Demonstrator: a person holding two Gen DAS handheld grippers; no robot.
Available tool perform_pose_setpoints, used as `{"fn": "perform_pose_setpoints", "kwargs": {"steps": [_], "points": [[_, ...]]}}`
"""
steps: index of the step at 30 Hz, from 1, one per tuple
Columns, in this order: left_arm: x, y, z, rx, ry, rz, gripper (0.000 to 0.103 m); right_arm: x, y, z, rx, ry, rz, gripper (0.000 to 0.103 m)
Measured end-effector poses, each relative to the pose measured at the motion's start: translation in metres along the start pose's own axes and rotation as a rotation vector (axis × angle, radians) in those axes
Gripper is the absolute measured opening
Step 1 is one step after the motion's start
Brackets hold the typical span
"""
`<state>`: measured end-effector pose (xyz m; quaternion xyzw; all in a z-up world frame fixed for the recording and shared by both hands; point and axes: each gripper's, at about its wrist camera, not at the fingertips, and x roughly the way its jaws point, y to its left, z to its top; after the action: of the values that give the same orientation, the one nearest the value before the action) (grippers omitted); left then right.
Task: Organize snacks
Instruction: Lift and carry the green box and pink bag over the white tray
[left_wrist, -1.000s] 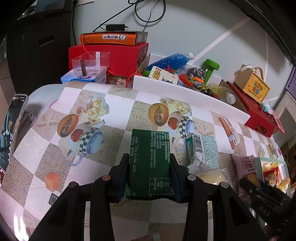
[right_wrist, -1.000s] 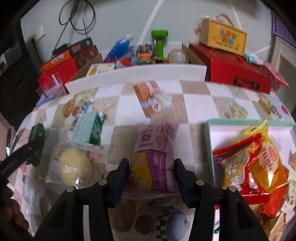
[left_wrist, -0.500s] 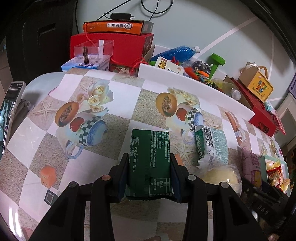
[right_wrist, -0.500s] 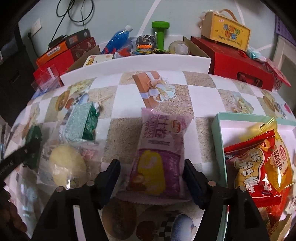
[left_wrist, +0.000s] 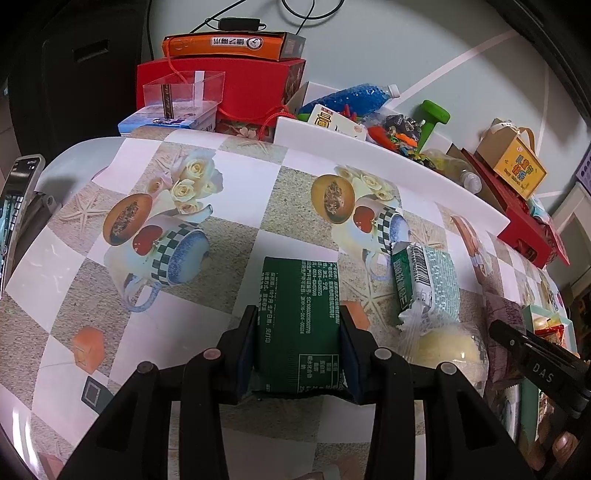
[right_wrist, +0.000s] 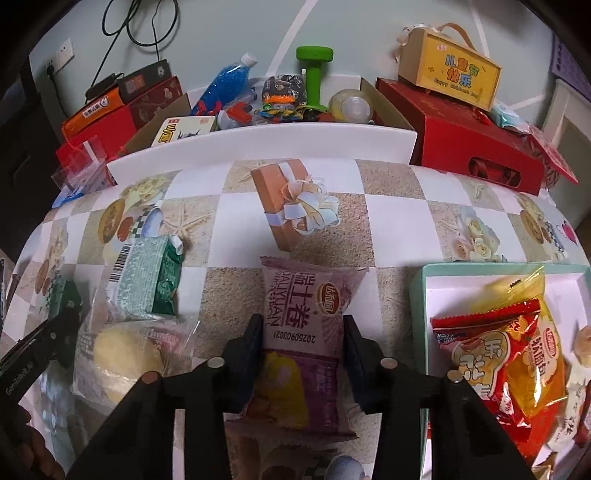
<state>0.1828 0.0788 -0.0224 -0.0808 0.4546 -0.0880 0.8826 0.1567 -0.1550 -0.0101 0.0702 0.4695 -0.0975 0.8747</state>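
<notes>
Left gripper (left_wrist: 298, 345) clamps the dark green snack pack (left_wrist: 300, 314), fingers pressed on both long sides, pack's long axis running straight out along the fingers, above the counter (left_wrist: 207, 258). Right gripper (right_wrist: 303, 345) sits around the purple snack pack (right_wrist: 308, 317), fingers touching or nearly touching its sides at mid-length; looks like a grasp, pack appears flat on the counter, long axis also along the fingers. Teal tray (right_wrist: 419, 295) with red and yellow snack bags (right_wrist: 495, 354) lies just right of the right gripper, near edge beside the purple pack. Key relation: tray is to the right of both packs, right gripper much nearer it, left gripper well apart with a light green wafer pack (right_wrist: 146, 273) and a clear-wrapped yellow bun (right_wrist: 122, 354) in between. Likely next: purple pack goes sideways right into the tray first; green pack must cross over the loose items.
</notes>
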Motion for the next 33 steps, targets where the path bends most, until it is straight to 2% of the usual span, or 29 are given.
{"fn": "perform_pose_setpoints", "kwargs": {"steps": [16,26,33], "points": [[-0.046,-0.022,0.002,0.041,-0.046,-0.041,0.042,-0.074,-0.006,-0.030,0.055,-0.090,0.042,0.041],[-0.081,-0.084,-0.010,0.154,-0.076,-0.159,0.042,-0.128,-0.043,-0.048,0.132,-0.170,0.023,0.041],[-0.084,-0.137,-0.024,0.252,-0.054,-0.229,0.042,-0.153,-0.102,-0.057,0.247,-0.228,-0.019,0.041]]}}
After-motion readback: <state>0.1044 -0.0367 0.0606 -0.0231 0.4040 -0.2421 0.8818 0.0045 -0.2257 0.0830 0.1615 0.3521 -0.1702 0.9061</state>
